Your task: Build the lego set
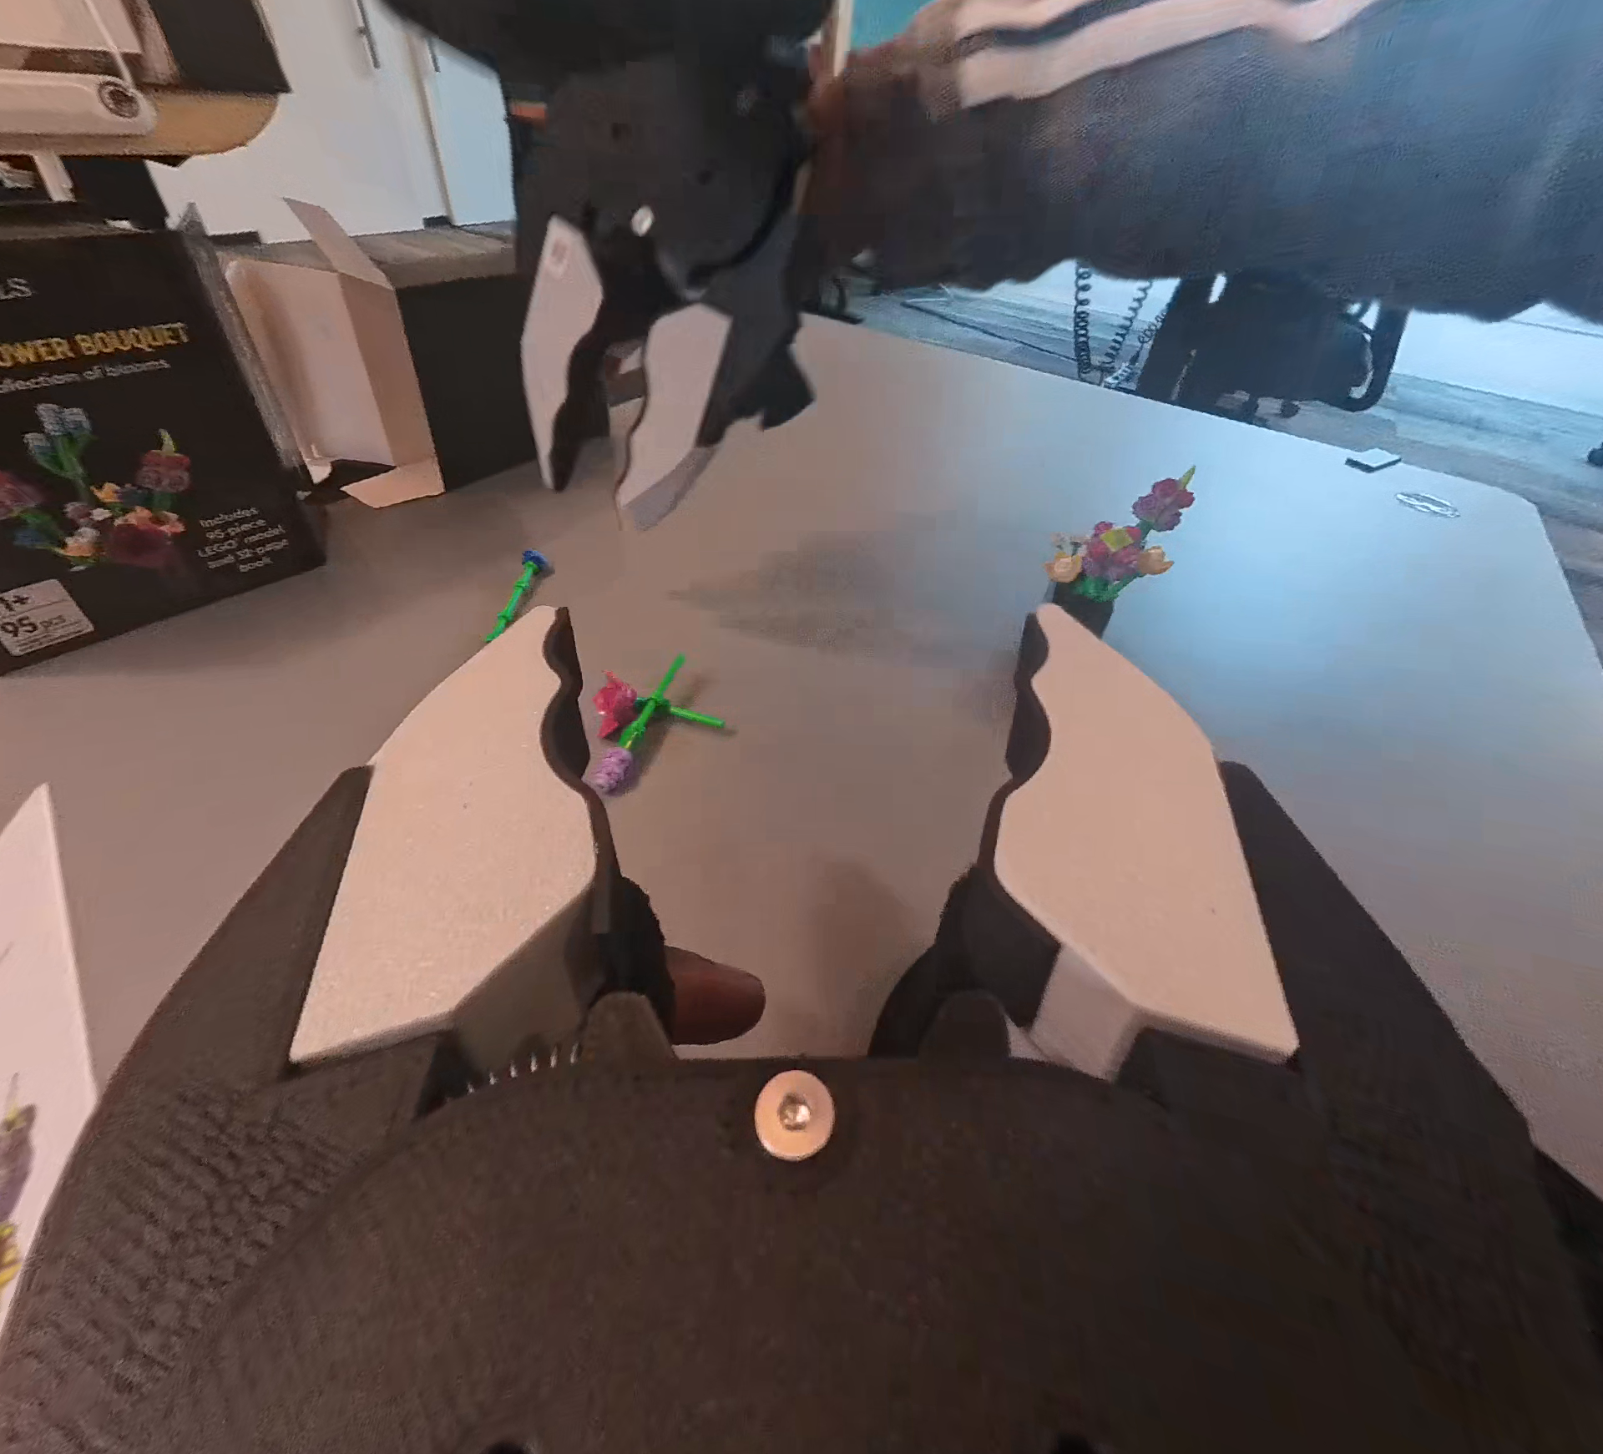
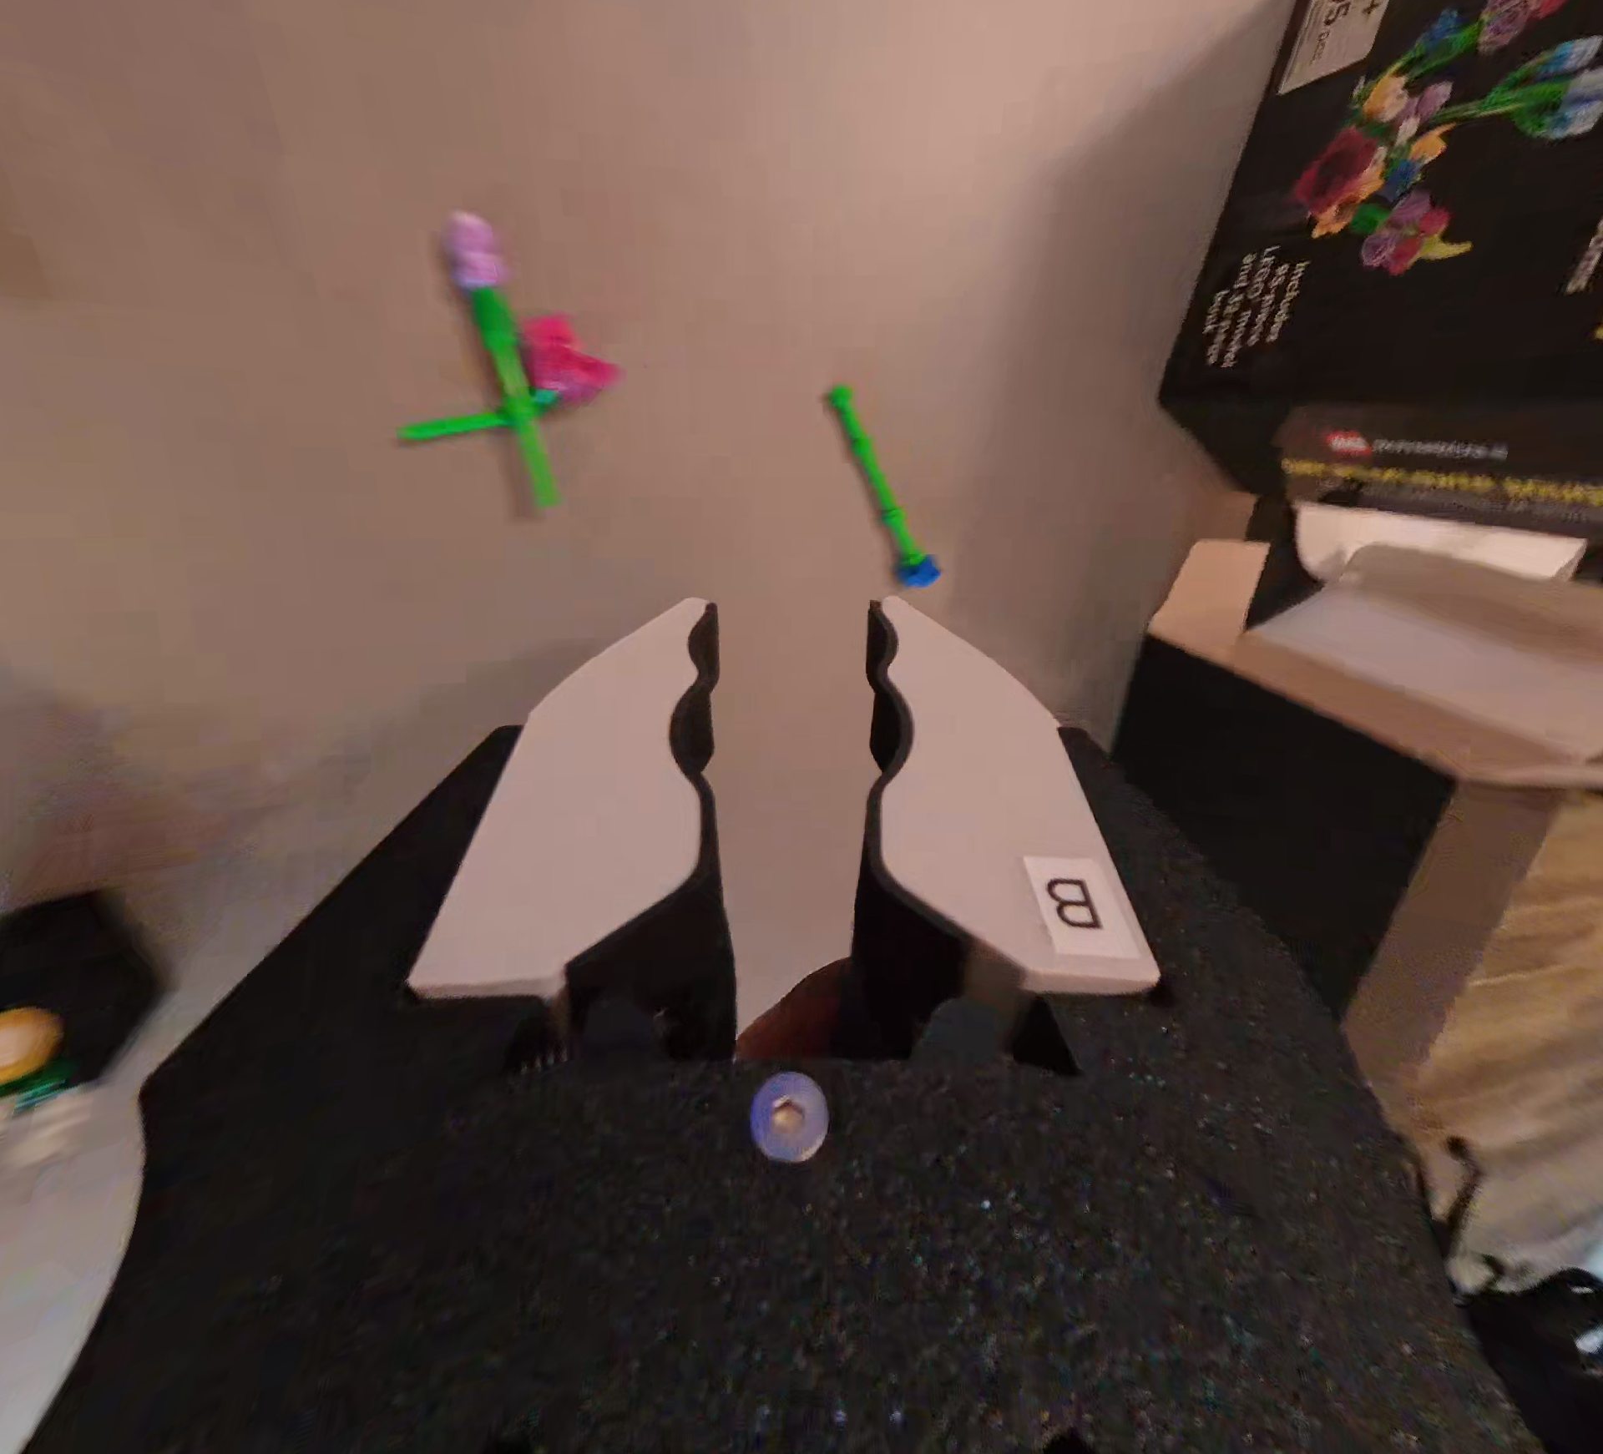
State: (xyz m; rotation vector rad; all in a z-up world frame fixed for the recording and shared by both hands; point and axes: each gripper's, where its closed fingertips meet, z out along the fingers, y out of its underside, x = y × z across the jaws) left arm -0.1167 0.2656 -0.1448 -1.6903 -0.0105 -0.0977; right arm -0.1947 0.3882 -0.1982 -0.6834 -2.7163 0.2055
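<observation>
Two loose lego flowers lie on the grey table (image 1: pixel 867 849). A pink and lilac flower on a forked green stem (image 1: pixel 646 714) lies just ahead of my left gripper (image 1: pixel 802 614), which is wide open and empty. It also shows in the right wrist view (image 2: pixel 512 363). A blue flower on a green stem (image 1: pixel 519 593) lies farther left, and in the right wrist view (image 2: pixel 880 489) just beyond my right gripper (image 2: pixel 791 610), which is open and empty. That gripper hangs above the table in the left wrist view (image 1: pixel 607 493). A built bouquet in a black vase (image 1: pixel 1115 554) stands at the right.
The black lego box (image 1: pixel 130 458) stands at the left and shows in the right wrist view (image 2: pixel 1423 181). An open white carton (image 1: pixel 347 372) is beside it (image 2: pixel 1388 632). A white booklet (image 1: pixel 35 1022) lies at the near left. A person's striped sleeve (image 1: pixel 1214 112) reaches over the table. To reach the open white carton (image 1: pixel 347 372) in a straight line is about 20 cm for my right fingers, about 30 cm for my left. It turns up in the right wrist view (image 2: pixel 1413 663) as well.
</observation>
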